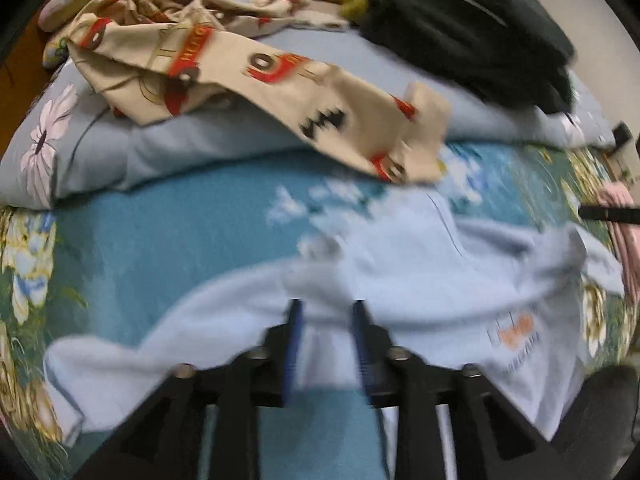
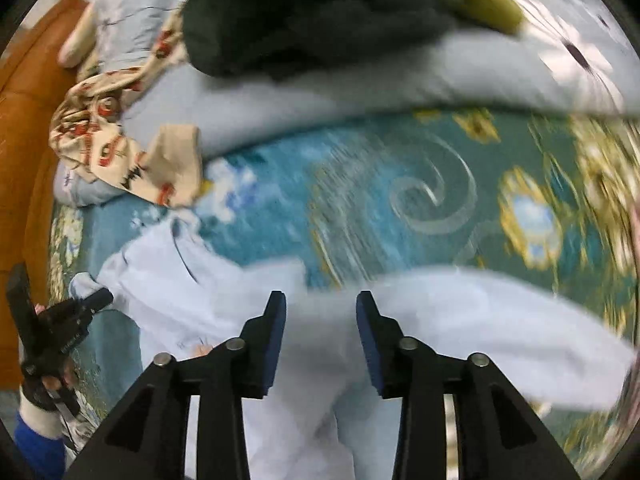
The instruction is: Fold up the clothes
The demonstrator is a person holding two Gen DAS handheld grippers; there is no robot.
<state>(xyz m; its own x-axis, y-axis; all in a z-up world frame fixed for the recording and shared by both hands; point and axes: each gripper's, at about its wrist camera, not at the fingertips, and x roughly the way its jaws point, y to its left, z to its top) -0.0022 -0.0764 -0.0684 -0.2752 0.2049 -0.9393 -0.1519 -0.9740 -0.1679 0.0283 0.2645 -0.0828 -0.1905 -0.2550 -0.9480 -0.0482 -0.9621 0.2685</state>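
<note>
A light blue sweatshirt (image 1: pixel 420 276) with a small orange print lies spread on the teal flowered bedspread (image 1: pixel 180 216). My left gripper (image 1: pixel 327 308) is open, its jaws standing over the garment's near edge with cloth between them. The same sweatshirt (image 2: pixel 192 284) shows in the right wrist view, one sleeve stretching off to the right. My right gripper (image 2: pixel 321 300) is open above its cloth, jaws wide apart. The left gripper (image 2: pixel 86 306) also shows at the far left of the right wrist view, held by a hand. Both views are motion-blurred.
A cream garment (image 1: pixel 248 64) with red prints lies crumpled on a pale blue quilt (image 1: pixel 192 144) at the back. A dark green garment (image 1: pixel 472 28) sits at the back right. A pink cloth (image 1: pixel 624 216) is at the right edge. An orange wooden headboard (image 2: pixel 24 128) is at the left.
</note>
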